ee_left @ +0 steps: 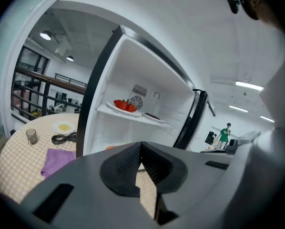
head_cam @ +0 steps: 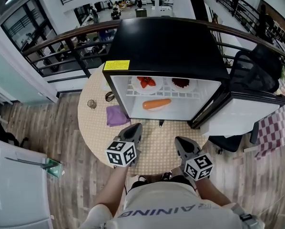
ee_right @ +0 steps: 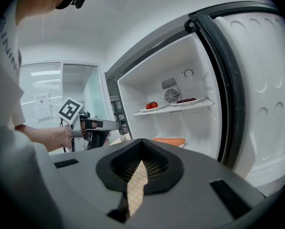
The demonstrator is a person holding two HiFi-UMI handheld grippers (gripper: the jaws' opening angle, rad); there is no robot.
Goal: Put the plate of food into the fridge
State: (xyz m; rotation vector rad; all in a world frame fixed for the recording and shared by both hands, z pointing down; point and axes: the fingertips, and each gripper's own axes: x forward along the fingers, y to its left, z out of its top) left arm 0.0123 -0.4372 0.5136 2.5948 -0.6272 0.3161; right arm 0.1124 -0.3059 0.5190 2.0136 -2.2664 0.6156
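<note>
The open mini fridge [head_cam: 164,42] stands on a round table [head_cam: 154,149]. Its upper shelf carries a plate of strawberries [head_cam: 147,83] [ee_left: 125,105] [ee_right: 151,105] and a plate of dark food [head_cam: 181,83] [ee_right: 186,100]. On the fridge floor lies a plate with a carrot [head_cam: 156,104] [ee_right: 168,141]. My left gripper [head_cam: 135,128] [ee_left: 141,144] hovers in front of the fridge opening, shut and empty. My right gripper [head_cam: 179,141] [ee_right: 141,142] is beside it, nearer the door, also shut on nothing.
The fridge door [head_cam: 242,111] swings open to the right. Left of the fridge lie a purple cloth [head_cam: 117,115], a small glass [head_cam: 91,103], a coiled cable [head_cam: 109,97] and a small saucer [ee_left: 64,126]. A black chair [head_cam: 257,70] stands behind the door.
</note>
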